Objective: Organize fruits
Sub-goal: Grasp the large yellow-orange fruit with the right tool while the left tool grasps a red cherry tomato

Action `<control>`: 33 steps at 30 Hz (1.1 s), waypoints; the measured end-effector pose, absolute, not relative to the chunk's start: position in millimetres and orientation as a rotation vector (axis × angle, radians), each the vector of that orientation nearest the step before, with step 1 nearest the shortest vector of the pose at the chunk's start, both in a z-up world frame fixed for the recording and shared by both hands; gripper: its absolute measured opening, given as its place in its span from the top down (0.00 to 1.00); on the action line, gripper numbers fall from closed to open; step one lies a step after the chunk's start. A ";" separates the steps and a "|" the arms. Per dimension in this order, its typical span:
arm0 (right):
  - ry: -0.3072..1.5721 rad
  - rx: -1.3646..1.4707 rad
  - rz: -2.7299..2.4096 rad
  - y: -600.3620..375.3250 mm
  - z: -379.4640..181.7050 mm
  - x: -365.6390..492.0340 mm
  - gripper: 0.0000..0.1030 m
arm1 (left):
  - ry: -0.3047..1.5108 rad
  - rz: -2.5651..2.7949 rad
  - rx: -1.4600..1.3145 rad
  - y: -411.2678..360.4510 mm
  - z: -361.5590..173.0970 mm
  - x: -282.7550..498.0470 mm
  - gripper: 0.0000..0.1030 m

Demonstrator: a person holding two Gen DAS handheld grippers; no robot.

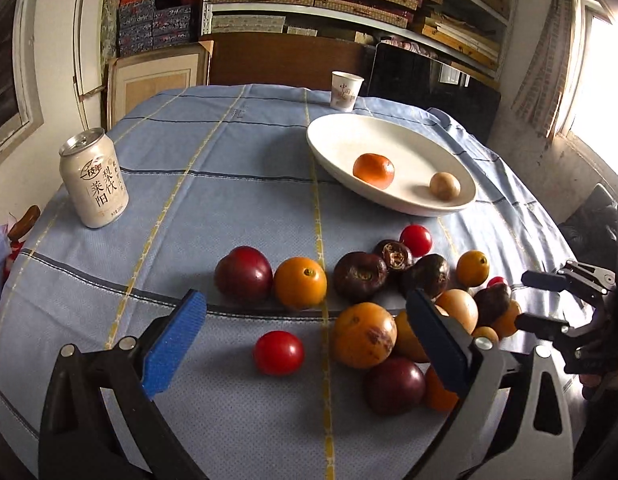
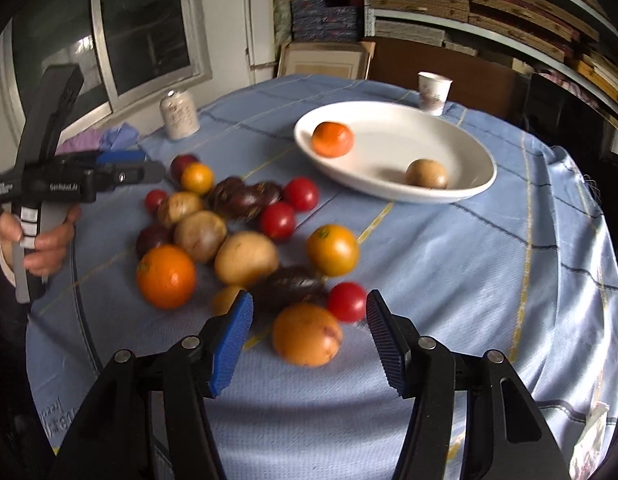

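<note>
Presently, stock as I see it: white oval dish (image 1: 393,132) at the far side of the blue checked cloth (image 1: 213,184), holding one orange fruit (image 1: 373,171) and one tan one (image 1: 445,186); loose fruit still piled near me. Left tongs (image 1: 305,340) spread wide, empty, over a cherry tomato (image 1: 278,353); right tongs (image 2: 309,338) half open, empty, framing a blotched orange-yellow fruit (image 2: 307,334), possibly a passion fruit, the view being blurred. I'd lower squarely, centre each pad on the widest part, close gently; round fruit rolls.
</note>
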State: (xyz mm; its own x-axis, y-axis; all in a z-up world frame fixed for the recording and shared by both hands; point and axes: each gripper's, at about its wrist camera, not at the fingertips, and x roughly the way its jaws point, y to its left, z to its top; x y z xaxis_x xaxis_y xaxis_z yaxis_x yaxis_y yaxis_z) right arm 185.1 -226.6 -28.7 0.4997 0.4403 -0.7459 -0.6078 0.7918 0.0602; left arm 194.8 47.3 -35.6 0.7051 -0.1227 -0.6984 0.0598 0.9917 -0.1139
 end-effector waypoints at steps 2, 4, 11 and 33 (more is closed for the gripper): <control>0.858 -0.218 0.628 -228.4 -33.6 184.7 0.42 | 0.781 -0.098 -0.082 47.9 -35.2 193.5 0.04; 0.870 -0.201 0.606 -232.9 -36.3 186.5 0.42 | 0.783 -0.093 -0.088 49.5 -35.5 193.1 0.04; 0.896 -0.168 0.638 -234.4 -40.8 183.0 0.44 | 0.799 -0.075 -0.102 54.0 -37.3 195.3 0.04; 0.934 0.018 0.612 -252.9 -47.4 197.8 0.60 | 0.795 -0.196 0.051 45.7 -39.2 183.9 0.06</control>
